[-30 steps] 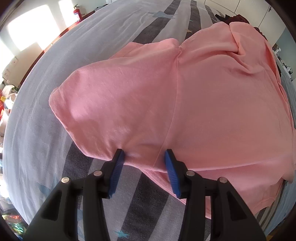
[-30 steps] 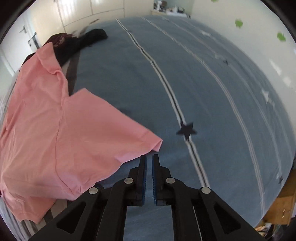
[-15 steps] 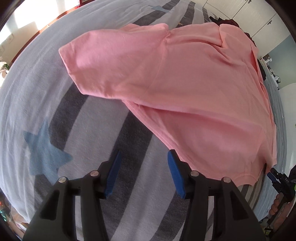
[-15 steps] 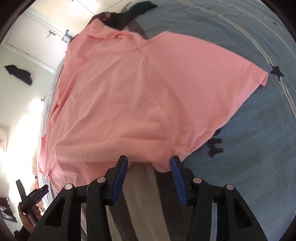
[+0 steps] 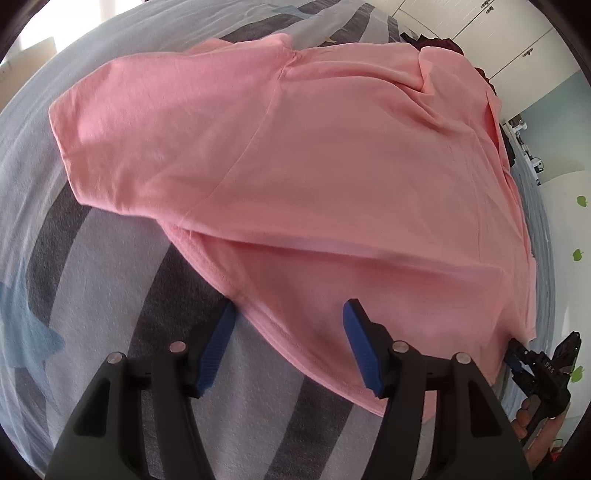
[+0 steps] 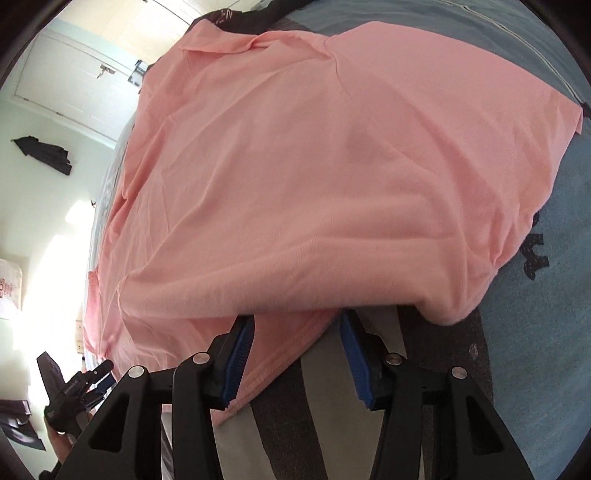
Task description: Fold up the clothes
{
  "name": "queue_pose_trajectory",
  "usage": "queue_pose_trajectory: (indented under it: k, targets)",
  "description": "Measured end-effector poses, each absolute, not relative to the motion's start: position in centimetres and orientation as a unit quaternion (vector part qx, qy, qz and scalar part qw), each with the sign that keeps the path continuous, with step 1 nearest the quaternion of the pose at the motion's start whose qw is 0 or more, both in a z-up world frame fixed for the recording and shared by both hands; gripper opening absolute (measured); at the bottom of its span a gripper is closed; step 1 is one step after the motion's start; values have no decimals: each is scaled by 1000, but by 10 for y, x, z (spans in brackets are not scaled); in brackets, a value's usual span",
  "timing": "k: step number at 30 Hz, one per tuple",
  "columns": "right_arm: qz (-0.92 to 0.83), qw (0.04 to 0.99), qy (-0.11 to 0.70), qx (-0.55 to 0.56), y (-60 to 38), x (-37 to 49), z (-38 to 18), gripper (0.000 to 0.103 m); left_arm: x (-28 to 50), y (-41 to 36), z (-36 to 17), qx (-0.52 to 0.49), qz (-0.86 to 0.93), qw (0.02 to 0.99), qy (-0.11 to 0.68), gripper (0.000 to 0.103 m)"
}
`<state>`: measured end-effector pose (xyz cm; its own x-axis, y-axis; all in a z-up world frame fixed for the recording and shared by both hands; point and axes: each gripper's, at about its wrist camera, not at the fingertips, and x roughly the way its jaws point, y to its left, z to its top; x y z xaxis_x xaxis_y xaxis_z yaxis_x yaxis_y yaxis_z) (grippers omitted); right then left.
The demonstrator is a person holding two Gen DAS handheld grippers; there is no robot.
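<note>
Both sleeves now lie folded in across the pink shirt (image 5: 314,177), which is spread on the striped bed (image 5: 110,314). The left gripper (image 5: 288,347) is opening, and the right gripper (image 6: 297,356) stands released; both straddle the hem, ready for the lengthwise fold.

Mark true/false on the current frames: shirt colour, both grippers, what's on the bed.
1. The shirt is pink. True.
2. The left gripper is clamped shut on the hem. False: its jaws are opening, with the hem lying between them, unpressed.
3. The right gripper is open at the shirt's bottom edge. True.
4. The shirt hangs on a hanger. False: it lies on the striped bed cover.
5. Dark clothes lie beyond the collar. True.
</note>
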<state>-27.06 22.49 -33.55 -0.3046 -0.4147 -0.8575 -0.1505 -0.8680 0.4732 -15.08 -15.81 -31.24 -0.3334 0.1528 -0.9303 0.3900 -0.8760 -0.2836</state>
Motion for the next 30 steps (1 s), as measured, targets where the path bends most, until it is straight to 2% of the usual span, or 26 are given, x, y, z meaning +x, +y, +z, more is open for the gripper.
queue_pose_trajectory:
  k: [1,2,3,4,5,7,13,16,20,23,24,25,26,27,28,30]
  targets:
    - [-771,84,-239,584,222,-273,-337,46,-152,-156,-312,576,-781,85,225,44]
    - [-772,84,-236,585,219,-275,-339,46,-154,-154,-311,580,-781,94,210,38]
    - [-774,81,-226,585,217,-276,-338,39,-154,-153,-309,582,-782,98,199,24]
    - [-778,78,-215,585,215,-277,-337,29,-154,-154,-306,582,-783,95,198,8]
    - [-777,79,-217,586,216,-276,-337,4,-151,-157,-302,580,-783,87,207,4]
    - [-774,81,-238,581,222,-273,-331,4,-143,-156,-288,577,-788,73,200,3]
    - [-785,112,-197,577,211,-235,-284,4,-93,-143,-248,592,-794,36,132,3]
    - [-770,117,-179,601,219,-203,-279,3,-80,-145,-247,615,-780,33,114,3]
    - [-749,110,-162,633,215,-183,-302,4,-62,-145,-261,629,-769,31,110,3]
    - [-746,112,-167,635,212,-187,-315,8,-60,-151,-261,621,-772,35,132,7]
    - [-749,107,-166,632,213,-191,-315,8,-60,-155,-259,619,-772,39,142,11]
    - [-753,102,-165,629,215,-194,-315,10,-59,-160,-257,614,-774,46,147,21]
    - [-755,98,-174,624,221,-195,-315,19,-58,-164,-255,609,-777,56,147,26]
    - [-757,94,-185,620,227,-196,-314,32,-57,-169,-253,604,-780,66,150,38]
    - [-758,90,-192,617,232,-198,-314,38,-56,-175,-251,598,-782,77,157,48]
    - [-760,82,-205,612,242,-204,-316,40,-56,-188,-253,592,-779,92,184,59]
